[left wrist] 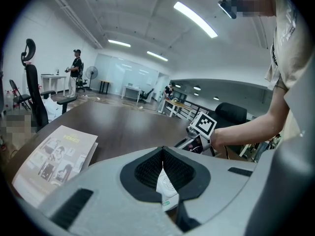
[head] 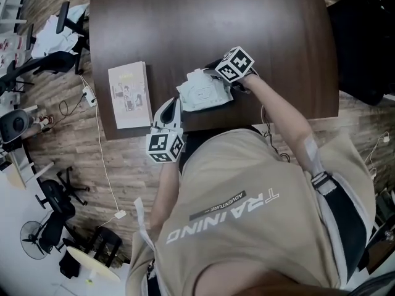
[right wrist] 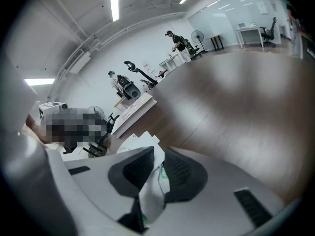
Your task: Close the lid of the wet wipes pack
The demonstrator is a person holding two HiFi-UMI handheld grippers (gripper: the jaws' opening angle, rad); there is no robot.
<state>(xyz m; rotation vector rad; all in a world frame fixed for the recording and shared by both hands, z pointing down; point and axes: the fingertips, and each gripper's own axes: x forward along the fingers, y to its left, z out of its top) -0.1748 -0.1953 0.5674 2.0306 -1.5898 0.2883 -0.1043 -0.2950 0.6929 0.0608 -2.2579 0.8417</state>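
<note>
Wet wipes pack (head: 203, 92) on table (head: 203, 23), near edge. Left gripper (head: 174, 106) pinching pack at 8 o'clock, right gripper (head: 224, 79) clamped at 2 o'clock. Lid hard to make out. Booklet (head: 129, 95) at 9 o'clock.

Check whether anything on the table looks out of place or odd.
The wet wipes pack is crumpled at the table's near edge, with the left gripper and the right gripper shut on it. Nothing looks spilled; the booklet lies flat.

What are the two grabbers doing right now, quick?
Left gripper: closed, pinching the wet wipes pack.
Right gripper: closed too, pinching the same pack at its other end.
</note>
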